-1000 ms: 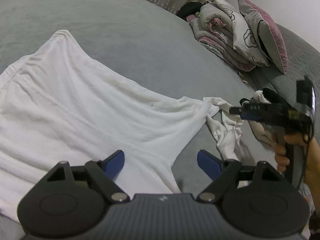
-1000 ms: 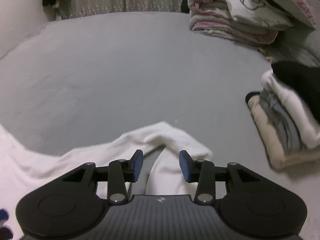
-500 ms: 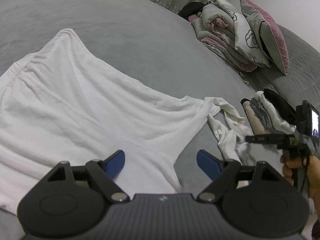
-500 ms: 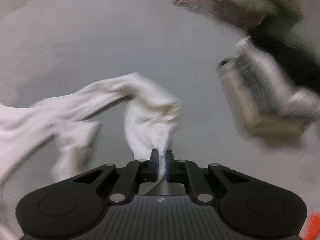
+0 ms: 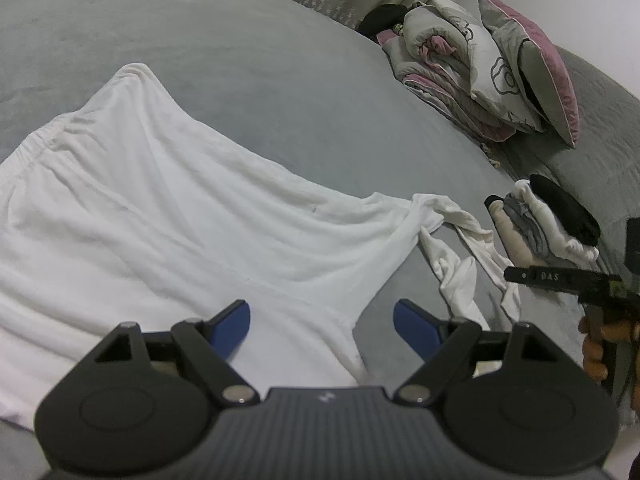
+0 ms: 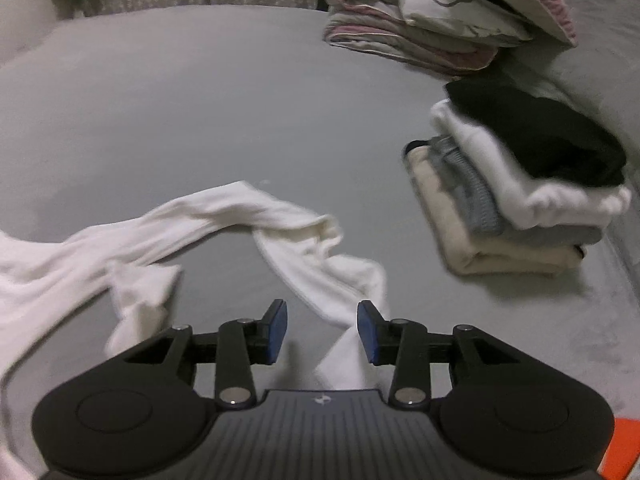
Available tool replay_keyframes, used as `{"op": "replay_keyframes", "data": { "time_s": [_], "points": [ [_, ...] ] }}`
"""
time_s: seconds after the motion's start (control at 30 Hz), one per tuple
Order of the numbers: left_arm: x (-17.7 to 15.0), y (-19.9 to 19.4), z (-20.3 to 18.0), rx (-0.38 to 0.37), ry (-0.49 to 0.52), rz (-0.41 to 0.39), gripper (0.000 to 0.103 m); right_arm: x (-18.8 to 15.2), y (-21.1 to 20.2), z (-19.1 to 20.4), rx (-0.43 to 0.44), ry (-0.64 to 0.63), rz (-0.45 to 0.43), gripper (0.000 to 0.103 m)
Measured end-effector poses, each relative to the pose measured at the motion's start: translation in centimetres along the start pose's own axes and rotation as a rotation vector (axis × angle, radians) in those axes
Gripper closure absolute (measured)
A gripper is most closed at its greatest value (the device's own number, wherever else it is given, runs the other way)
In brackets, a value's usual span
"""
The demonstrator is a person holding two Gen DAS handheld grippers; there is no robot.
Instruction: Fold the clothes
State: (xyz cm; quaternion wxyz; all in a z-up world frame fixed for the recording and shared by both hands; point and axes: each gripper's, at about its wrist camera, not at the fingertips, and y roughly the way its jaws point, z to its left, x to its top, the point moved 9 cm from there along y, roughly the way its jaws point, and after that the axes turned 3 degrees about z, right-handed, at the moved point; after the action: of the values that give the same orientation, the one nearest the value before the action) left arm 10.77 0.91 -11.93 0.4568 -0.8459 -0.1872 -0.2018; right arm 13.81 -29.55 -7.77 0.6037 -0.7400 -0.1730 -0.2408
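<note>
A white sleeveless top (image 5: 160, 220) lies spread on the grey bed. Its shoulder straps (image 5: 460, 256) trail rumpled to the right. My left gripper (image 5: 322, 318) is open and empty, low over the top's armhole edge. In the right wrist view the straps (image 6: 280, 224) lie loose on the bed. My right gripper (image 6: 322, 332) is open, just short of the strap end, which lies between and under its fingers. The right gripper's body also shows at the right edge of the left wrist view (image 5: 560, 280).
A stack of folded clothes (image 6: 520, 200), with a black piece on top, sits on the bed right of the straps; it also shows in the left wrist view (image 5: 548, 220). A rolled duvet and pillows (image 5: 480, 68) lie at the far right. Curtains hang behind the bed.
My right gripper shut on the strap half a second ago, pulled it toward the near right, and has now opened and let it drop. The left gripper has hardly moved.
</note>
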Motion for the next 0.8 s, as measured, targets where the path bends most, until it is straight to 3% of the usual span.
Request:
{"op": "replay_keyframes", "data": {
  "time_s": [0.2,0.4,0.57,0.63,0.7,0.8],
  "points": [
    [-0.3,-0.3,-0.1,-0.003,0.016,0.003,0.022,-2.3,-1.7,3.2,0.218,0.116,0.007,0.060],
    [-1.1,-0.3,-0.2,-0.003,0.047,0.018,0.026,-3.7,-1.6,6.0,0.364,0.177,0.026,0.060],
    [-1.6,-0.5,-0.2,0.001,0.076,0.017,0.028,-5.0,-0.8,7.3,0.364,0.182,0.029,0.062],
    [-1.7,-0.7,-0.2,-0.001,0.088,0.016,0.028,-5.3,-0.7,7.5,0.329,0.158,0.005,0.084],
    [-1.9,-0.8,-0.2,-0.002,0.101,0.015,0.028,-5.5,-0.9,7.3,0.307,0.147,-0.017,0.091],
    [-2.3,-1.3,0.0,-0.013,0.121,0.013,0.028,-5.8,-1.9,6.3,0.261,0.170,-0.046,0.093]
  ]
}}
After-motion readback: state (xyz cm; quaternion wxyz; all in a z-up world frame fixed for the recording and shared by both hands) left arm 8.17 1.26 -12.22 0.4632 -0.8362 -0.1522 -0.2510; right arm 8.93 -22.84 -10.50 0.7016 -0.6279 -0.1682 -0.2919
